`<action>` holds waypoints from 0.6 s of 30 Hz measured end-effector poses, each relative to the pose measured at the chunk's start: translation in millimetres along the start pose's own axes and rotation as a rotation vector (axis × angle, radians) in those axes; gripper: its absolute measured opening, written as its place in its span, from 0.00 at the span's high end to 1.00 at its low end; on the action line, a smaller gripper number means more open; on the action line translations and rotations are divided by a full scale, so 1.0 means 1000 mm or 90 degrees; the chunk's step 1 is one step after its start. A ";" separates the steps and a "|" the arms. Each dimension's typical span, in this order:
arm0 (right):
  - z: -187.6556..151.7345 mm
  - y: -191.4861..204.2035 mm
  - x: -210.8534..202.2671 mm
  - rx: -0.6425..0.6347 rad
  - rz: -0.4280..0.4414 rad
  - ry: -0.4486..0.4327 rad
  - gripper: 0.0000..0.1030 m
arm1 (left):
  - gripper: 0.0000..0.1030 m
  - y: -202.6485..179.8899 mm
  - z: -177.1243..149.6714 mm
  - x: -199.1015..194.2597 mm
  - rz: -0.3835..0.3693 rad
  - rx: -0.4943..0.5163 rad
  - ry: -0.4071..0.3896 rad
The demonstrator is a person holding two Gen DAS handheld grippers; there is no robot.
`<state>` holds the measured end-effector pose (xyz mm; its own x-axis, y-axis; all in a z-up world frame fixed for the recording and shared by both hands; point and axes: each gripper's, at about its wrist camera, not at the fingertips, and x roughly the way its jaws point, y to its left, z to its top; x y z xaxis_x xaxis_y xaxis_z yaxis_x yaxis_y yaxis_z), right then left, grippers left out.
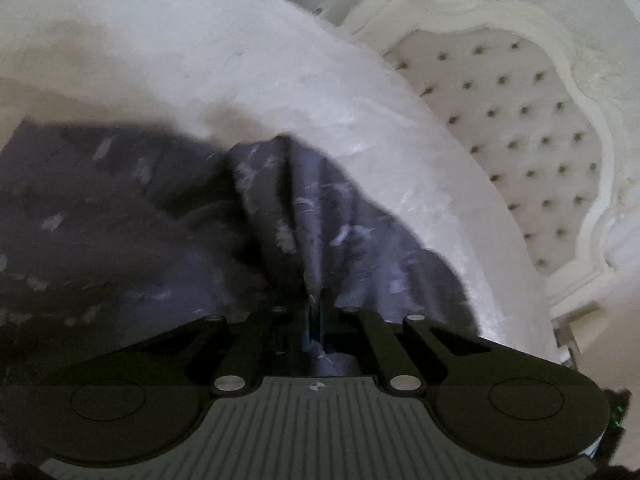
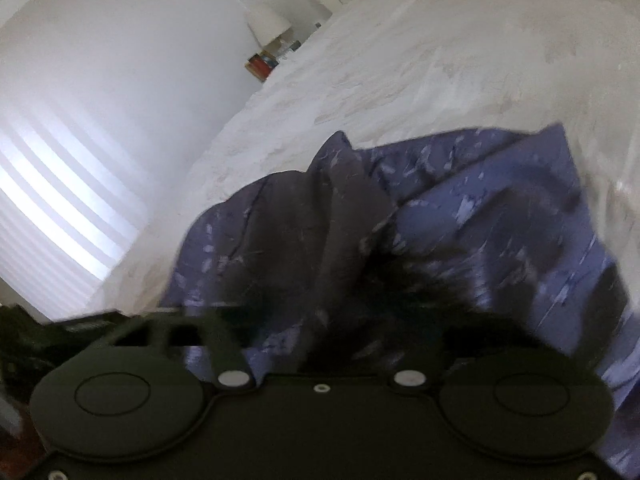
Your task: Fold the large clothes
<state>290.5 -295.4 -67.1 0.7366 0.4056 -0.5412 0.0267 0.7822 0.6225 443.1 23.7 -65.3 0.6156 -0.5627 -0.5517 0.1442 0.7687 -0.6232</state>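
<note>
A large purple-blue patterned garment (image 1: 168,224) lies on a white bed (image 1: 200,64). My left gripper (image 1: 316,304) is shut on a pinched ridge of the garment, which rises from between the fingers. In the right wrist view the garment (image 2: 480,216) is bunched up over my right gripper (image 2: 320,320); its fingertips are buried under the folds and blurred, so the jaws' state does not show. The cloth drapes from that gripper toward the bed (image 2: 400,80).
A white tufted headboard (image 1: 512,128) stands at the right of the left wrist view. A lamp (image 2: 268,24) and small items on a nightstand (image 2: 262,64) sit beside the bed. A bright window blind (image 2: 52,208) is at left.
</note>
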 end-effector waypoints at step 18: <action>-0.033 -0.012 -0.041 -0.039 0.041 0.055 0.49 | 0.93 0.005 -0.086 -0.033 0.040 0.187 0.016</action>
<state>237.5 -305.8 -71.2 0.6740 0.4933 -0.5498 -0.0617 0.7793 0.6236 356.8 20.1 -98.1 0.6123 -0.5152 -0.5998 0.3261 0.8556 -0.4020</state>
